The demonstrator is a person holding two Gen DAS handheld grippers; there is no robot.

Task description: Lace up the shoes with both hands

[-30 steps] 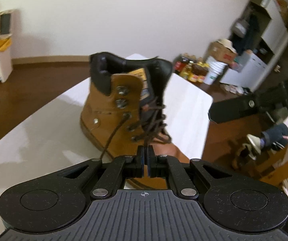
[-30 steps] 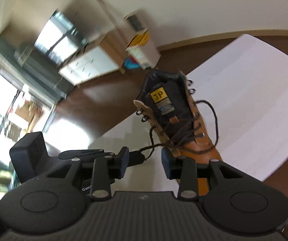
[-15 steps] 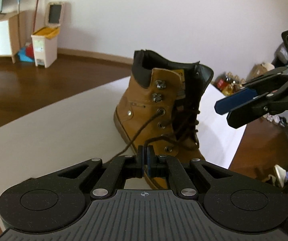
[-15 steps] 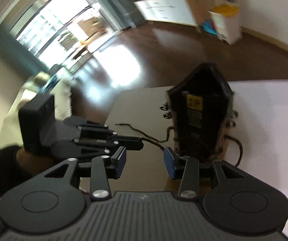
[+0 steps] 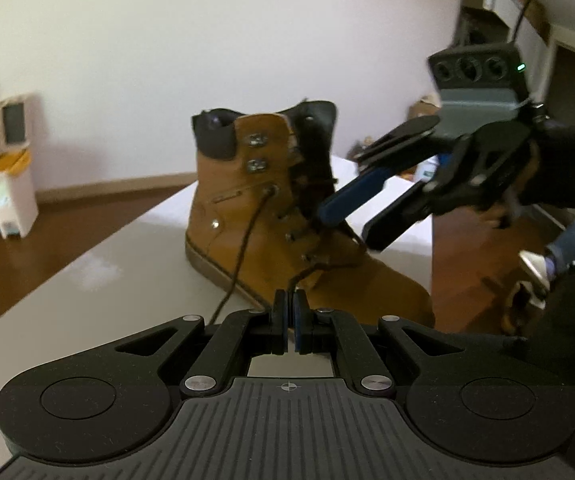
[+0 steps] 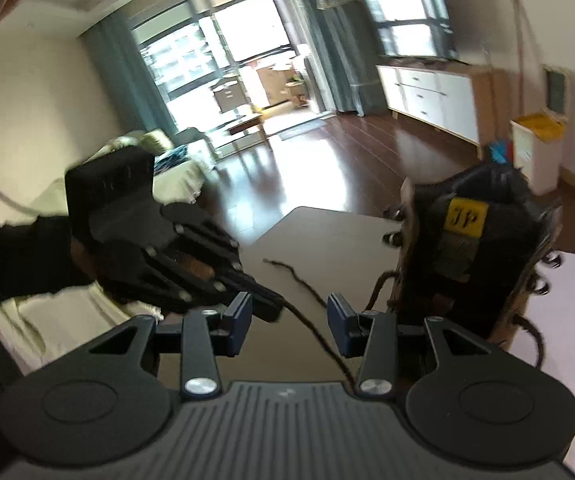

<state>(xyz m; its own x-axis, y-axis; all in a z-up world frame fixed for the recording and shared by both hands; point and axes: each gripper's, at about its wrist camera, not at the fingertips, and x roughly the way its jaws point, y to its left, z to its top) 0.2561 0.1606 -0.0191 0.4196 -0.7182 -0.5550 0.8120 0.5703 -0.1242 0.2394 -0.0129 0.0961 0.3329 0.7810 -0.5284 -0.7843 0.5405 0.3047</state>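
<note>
Boot [image 5: 271, 216] upright on white table [image 5: 87, 280], lower eyelets laced, top 2 hooks bare. Left gripper [image 5: 290, 312] clamped on lace [image 5: 247, 236]; right gripper [image 6: 289, 320] half-open, empty, near tongue.

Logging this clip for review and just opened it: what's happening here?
A person is lacing a tan work boot standing on a white table, with a hand-held gripper in each hand. The left hand-held gripper is shut on the dark lace near the lower eyelets. The right hand-held gripper is open beside the boot's tongue, a lace strand running between its fingers ungripped.
</note>
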